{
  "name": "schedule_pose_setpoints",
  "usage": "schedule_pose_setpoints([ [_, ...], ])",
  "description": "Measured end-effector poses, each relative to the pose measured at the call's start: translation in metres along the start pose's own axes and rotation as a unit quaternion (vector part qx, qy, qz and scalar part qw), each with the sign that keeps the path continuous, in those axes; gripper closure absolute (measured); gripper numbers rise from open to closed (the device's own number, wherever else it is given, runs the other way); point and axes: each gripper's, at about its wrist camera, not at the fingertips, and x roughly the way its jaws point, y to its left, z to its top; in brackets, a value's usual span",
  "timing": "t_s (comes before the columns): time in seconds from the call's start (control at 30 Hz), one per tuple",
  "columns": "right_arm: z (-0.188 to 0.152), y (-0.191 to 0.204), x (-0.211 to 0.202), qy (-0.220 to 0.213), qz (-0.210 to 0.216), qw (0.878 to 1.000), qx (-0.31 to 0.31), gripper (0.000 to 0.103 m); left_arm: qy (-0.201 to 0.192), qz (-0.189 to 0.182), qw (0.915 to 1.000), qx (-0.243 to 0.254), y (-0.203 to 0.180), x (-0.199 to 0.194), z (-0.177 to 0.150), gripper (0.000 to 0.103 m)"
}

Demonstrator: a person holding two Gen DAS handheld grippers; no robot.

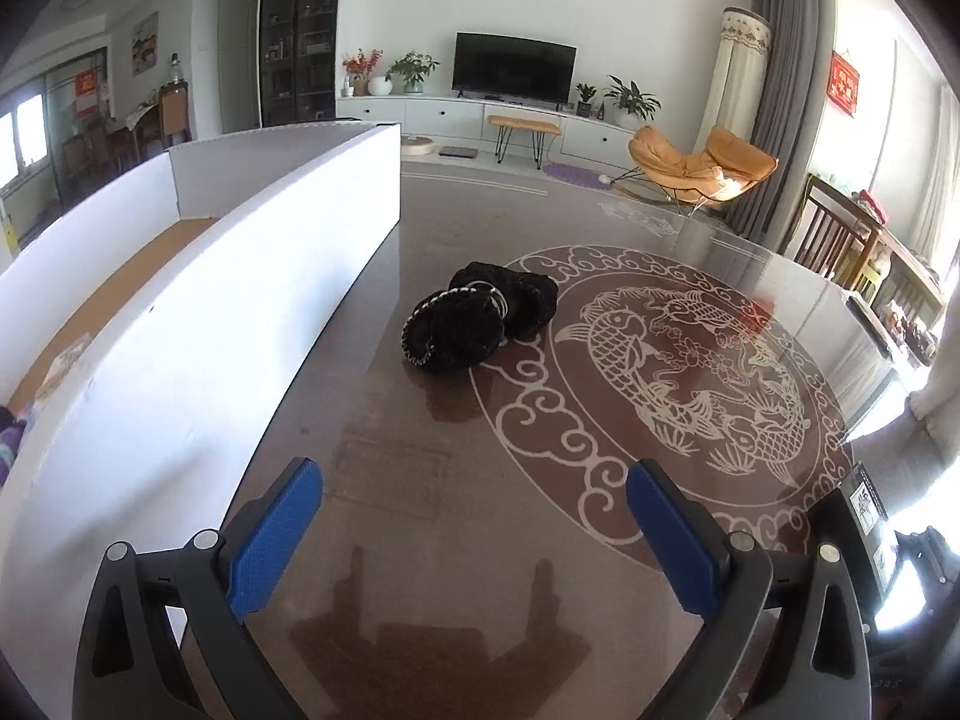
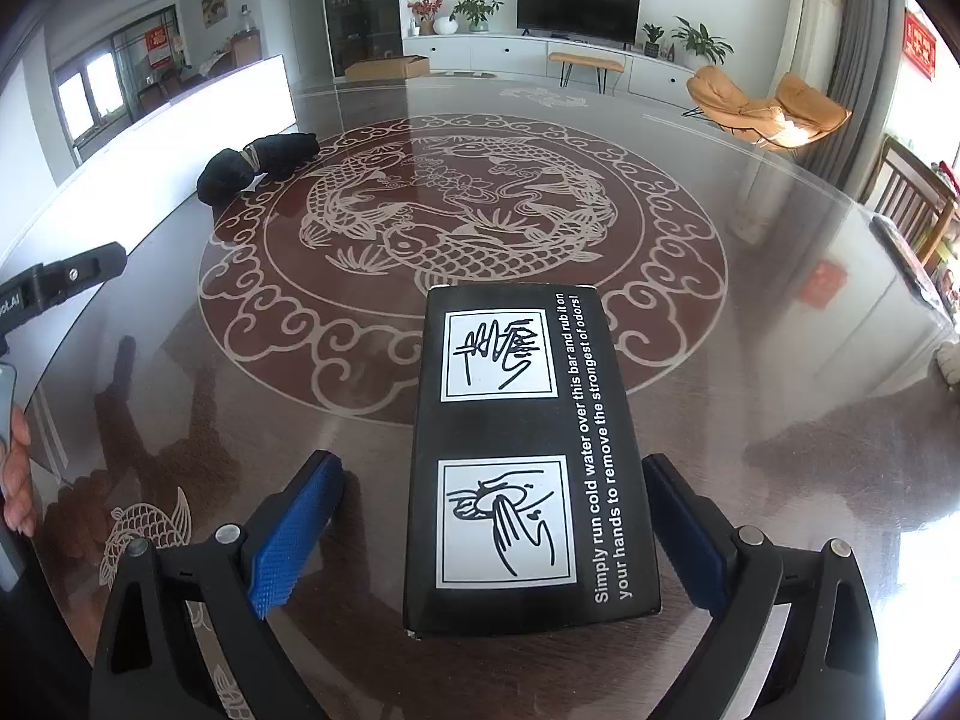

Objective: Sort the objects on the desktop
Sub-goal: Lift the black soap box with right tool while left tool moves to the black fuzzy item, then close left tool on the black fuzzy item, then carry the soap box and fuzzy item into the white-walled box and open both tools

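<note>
While the black box lies between the right gripper's spread jaws, black gloves await sorting beyond the left gripper, also open.

Bright living room, television, orange chair, grey curtains

home living room; television on white cabinet; orange lounge chair; potted plants

Readable text in the two wrist views

White print is carried along the right edge of the black box at lower centre of the right wrist view: "Simply run cold water over this bar and rub it on your hands to remove the strongest of odors!" Elsewhere nothing can be read.
</note>
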Motion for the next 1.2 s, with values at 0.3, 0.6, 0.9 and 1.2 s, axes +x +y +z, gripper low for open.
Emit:
schedule_pose_setpoints([
  [0.3,0.000,0.000,0.000,0.000,0.000,1.000,0.000,0.005,0.059,-0.031,0.9977,-0.001,0.000,0.086,0.086,0.000],
  [0.6,0.000,0.000,0.001,0.000,-0.001,1.000,0.000,0.004,0.081,-0.029,0.9929,0.082,-0.017,0.104,0.065,0.070],
  [0.9,-0.001,-0.005,-0.001,0.001,0.009,1.000,0.004,0.001,0.056,-0.079,0.9945,0.039,-0.001,0.011,-0.006,0.071],
  [1.2,0.035,-0.018,0.002,0.096,0.031,0.994,-0.030,0.044,0.003,-0.104,0.9946,-0.001,0.033,-0.074,-0.018,0.071],
])
